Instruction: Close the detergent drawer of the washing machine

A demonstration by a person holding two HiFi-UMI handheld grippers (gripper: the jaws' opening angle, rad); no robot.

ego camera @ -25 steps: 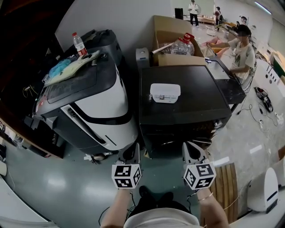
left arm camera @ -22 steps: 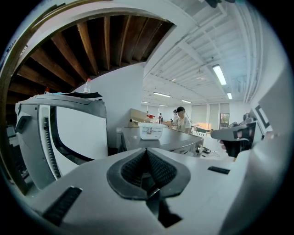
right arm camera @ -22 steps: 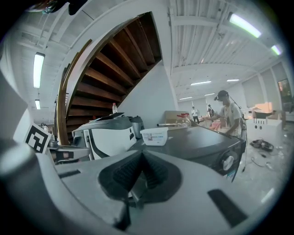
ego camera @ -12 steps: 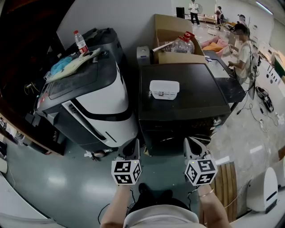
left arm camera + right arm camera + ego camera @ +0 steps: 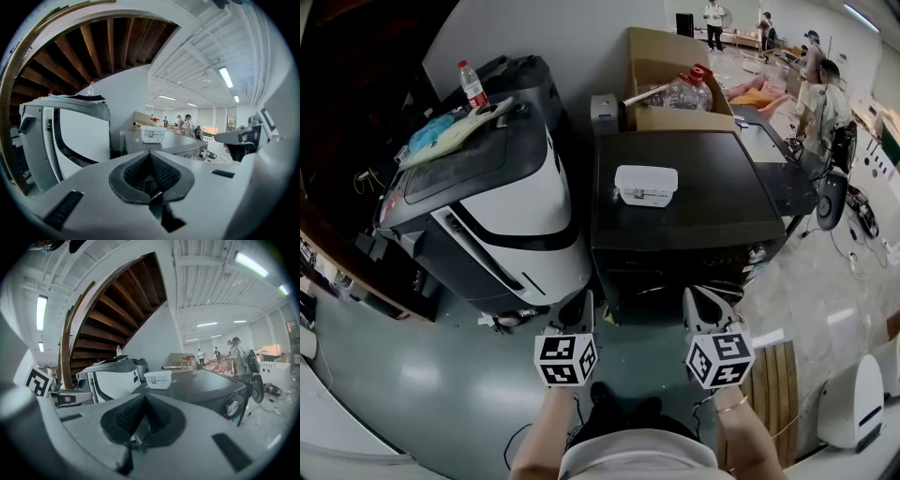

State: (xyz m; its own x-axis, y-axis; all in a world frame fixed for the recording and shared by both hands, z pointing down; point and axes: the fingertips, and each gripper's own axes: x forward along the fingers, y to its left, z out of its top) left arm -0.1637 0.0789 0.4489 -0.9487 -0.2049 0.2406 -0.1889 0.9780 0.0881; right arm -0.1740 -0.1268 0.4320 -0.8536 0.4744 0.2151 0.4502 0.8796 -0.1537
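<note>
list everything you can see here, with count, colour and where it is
washing machine: one, black, centre, ahead of both grippers
tub: one, white, on the washing machine's top
second machine: one, white and black, left of the washing machine
water bottle: one, clear with a red cap, at the back of the second machine's top
cloths: a pile, pale blue and cream, on the second machine
cardboard box: one, brown, behind the washing machine
jug: one, clear with a red cap, in the cardboard box
people: several, far right
left gripper: one, grey, shut, empty
right gripper: one, grey, shut, empty
</note>
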